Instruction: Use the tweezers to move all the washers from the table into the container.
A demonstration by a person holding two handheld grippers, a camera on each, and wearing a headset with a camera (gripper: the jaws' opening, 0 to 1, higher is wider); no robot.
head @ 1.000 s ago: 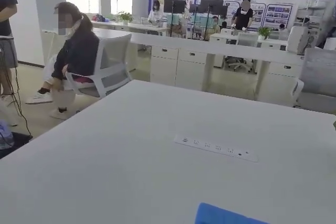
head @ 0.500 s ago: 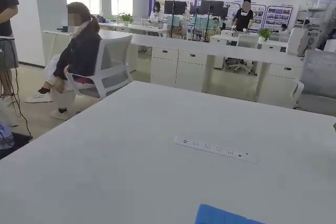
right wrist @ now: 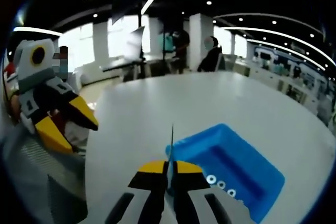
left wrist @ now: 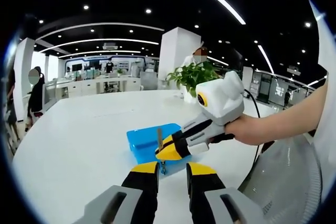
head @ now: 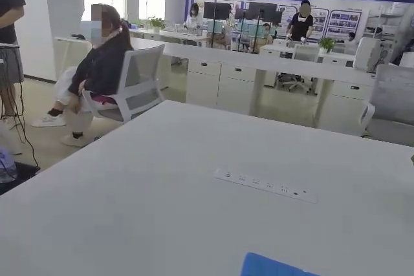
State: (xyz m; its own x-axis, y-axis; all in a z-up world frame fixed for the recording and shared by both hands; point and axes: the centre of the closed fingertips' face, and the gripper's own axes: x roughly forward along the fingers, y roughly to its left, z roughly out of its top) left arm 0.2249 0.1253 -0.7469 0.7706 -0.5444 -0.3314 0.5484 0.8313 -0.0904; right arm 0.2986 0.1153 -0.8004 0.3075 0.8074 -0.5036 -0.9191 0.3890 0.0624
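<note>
The blue container (right wrist: 239, 163) lies on the white table (head: 129, 211), and several small washers (right wrist: 221, 184) rest in its near corner. My right gripper (right wrist: 171, 170) is shut on the thin tweezers (right wrist: 171, 145), whose tip points at the container's near edge. In the left gripper view the right gripper (left wrist: 167, 150) hovers over the container (left wrist: 140, 141) with the tweezers (left wrist: 159, 136) upright in it. My left gripper (left wrist: 173, 170) is open and holds nothing, just short of the container. It appears as the left gripper (right wrist: 83, 139) at the left of the right gripper view. One corner of the container (head: 275, 267) shows in the head view.
A white power strip (head: 266, 183) lies mid-table. A potted plant (left wrist: 193, 76) stands on the table beyond the container. A person sits on an office chair (head: 132, 85) past the table's far left edge. A mesh chair back (left wrist: 283, 182) is close on the right.
The seated person at the back has shifted a little. The table, the power strip and the container's corner stand as before.
</note>
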